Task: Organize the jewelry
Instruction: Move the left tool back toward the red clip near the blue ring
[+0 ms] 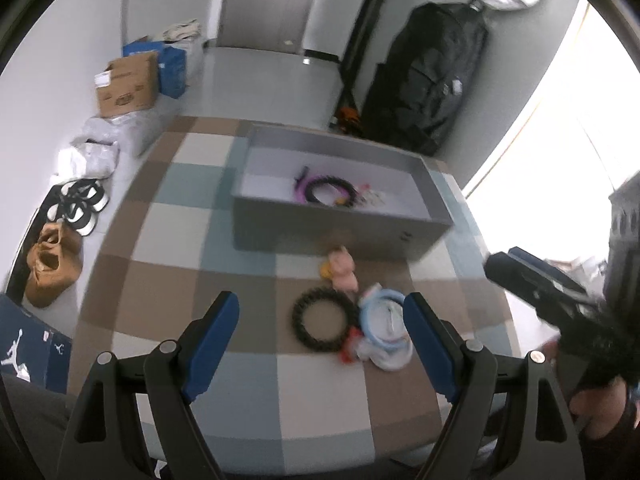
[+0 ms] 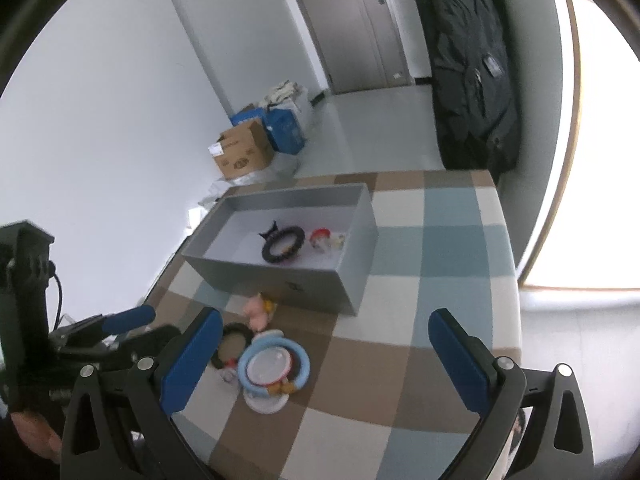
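We hold both tools tilted down over the checked table [image 1: 248,360]. Our left gripper [image 1: 322,344] gapes wide and empty above the black bracelet [image 1: 318,322]; our right gripper [image 2: 326,354] is spread wide, empty, beside the blue bracelet [image 2: 274,364]. The grey box [image 2: 280,276] sits behind them.

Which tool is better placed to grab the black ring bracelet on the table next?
Left, probably. The left tool is open with the black ring bracelet lying between its fingers in view. In the right tool view it lies off behind the left finger.
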`<state>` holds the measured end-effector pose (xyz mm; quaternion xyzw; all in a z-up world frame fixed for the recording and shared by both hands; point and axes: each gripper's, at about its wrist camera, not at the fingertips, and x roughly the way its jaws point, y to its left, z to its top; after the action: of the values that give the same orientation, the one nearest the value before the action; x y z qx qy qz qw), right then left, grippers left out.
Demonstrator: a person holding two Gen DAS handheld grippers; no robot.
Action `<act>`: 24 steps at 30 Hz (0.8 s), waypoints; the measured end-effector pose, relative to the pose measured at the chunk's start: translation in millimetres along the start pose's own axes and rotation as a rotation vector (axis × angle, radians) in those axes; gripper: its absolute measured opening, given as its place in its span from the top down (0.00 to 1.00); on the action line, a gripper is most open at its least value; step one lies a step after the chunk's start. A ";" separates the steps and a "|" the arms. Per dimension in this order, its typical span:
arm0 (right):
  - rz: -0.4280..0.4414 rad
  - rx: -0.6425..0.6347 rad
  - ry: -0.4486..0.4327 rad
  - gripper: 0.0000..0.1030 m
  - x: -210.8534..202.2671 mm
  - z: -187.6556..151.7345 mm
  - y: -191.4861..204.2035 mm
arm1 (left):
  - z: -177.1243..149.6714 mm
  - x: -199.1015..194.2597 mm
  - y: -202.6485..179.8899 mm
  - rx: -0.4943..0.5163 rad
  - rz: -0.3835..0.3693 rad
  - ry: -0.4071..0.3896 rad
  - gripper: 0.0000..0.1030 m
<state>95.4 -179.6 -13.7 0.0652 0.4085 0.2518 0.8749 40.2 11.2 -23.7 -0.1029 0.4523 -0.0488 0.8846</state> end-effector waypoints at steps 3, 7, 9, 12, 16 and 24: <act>-0.009 0.018 0.009 0.00 -0.4 -1.2 -3.6 | -8.5 7.0 -12.4 0.081 0.077 0.005 0.21; -0.019 0.044 0.017 0.00 -2.6 -5.6 -7.9 | -17.3 18.5 -22.2 0.136 0.065 0.051 0.22; -0.021 0.053 0.028 0.00 -1.2 -6.4 -9.5 | -21.0 20.9 -25.6 0.160 0.076 0.055 0.22; -0.023 0.055 0.027 0.00 -1.1 -5.8 -11.2 | -24.5 21.6 -28.8 0.171 0.068 0.064 0.22; -0.021 0.066 0.025 0.00 -2.0 -5.3 -14.0 | -26.6 24.7 -31.8 0.182 0.060 0.077 0.41; -0.019 0.072 0.018 0.00 -4.2 -4.1 -15.4 | -31.8 28.7 -35.9 0.182 0.007 0.107 0.80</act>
<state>96.0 -195.4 -18.5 0.0906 0.4257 0.2290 0.8707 31.4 -33.3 -56.4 -0.0179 0.4929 -0.0921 0.8650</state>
